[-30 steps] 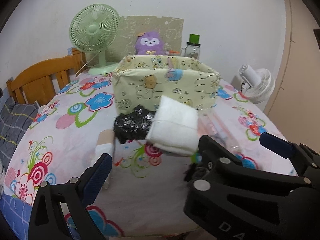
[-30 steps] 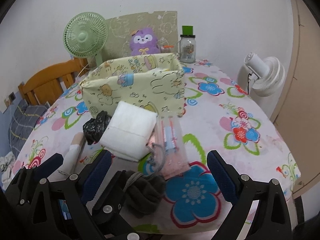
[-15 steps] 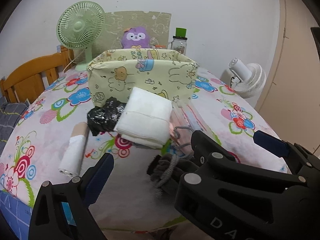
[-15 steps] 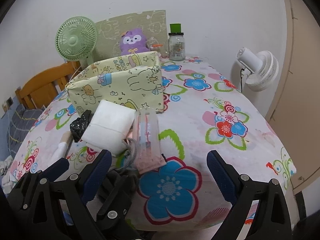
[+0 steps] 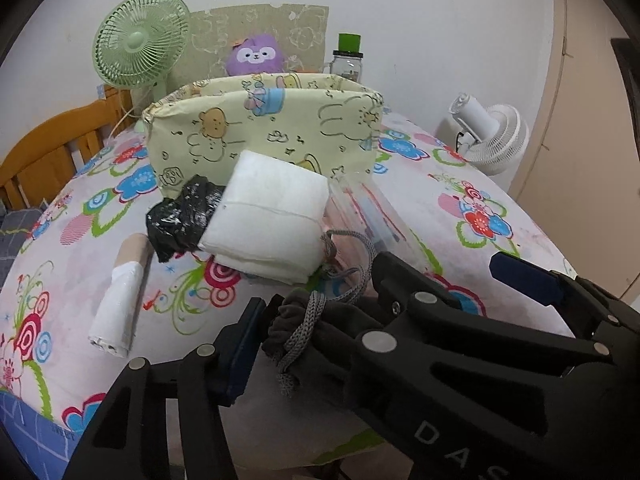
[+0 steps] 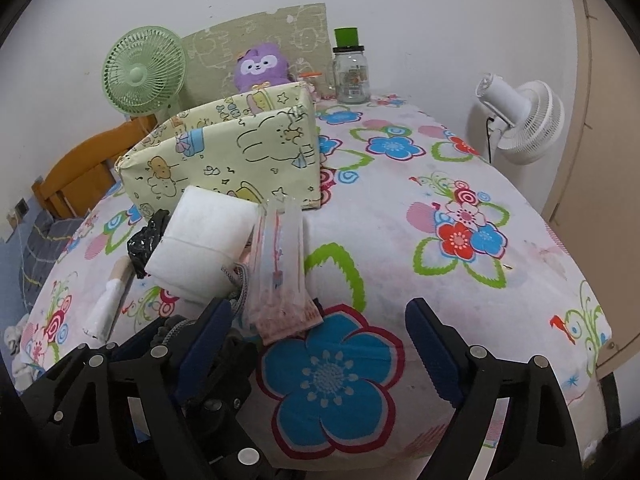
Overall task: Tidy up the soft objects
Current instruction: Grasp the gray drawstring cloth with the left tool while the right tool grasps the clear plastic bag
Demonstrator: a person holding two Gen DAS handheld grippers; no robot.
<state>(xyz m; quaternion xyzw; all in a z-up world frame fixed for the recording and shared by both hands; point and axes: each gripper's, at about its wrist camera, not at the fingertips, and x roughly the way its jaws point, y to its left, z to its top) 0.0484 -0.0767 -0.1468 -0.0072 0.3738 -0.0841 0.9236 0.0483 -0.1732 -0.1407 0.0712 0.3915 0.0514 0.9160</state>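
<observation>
A dark grey drawstring pouch (image 5: 316, 332) lies at the table's near edge. My left gripper (image 5: 316, 320) is closed around it, with its blue pad against the pouch's left side. A white folded cloth (image 5: 272, 216), a black crumpled bag (image 5: 184, 216), a white roll (image 5: 118, 304) and a clear packet (image 6: 278, 276) lie behind it, in front of a yellow fabric bin (image 5: 260, 128). My right gripper (image 6: 320, 340) is open and empty over a blue flower print, right of the left gripper.
A purple plush (image 6: 260, 66), a green fan (image 6: 142, 76) and a glass jar (image 6: 350, 76) stand at the back by the wall. A white fan (image 6: 520, 120) stands off the table's right side. A wooden chair (image 5: 48, 152) is at the left.
My left gripper has moved in and closed on the dark grey pouch. My right gripper has drawn back to the right and stays open.
</observation>
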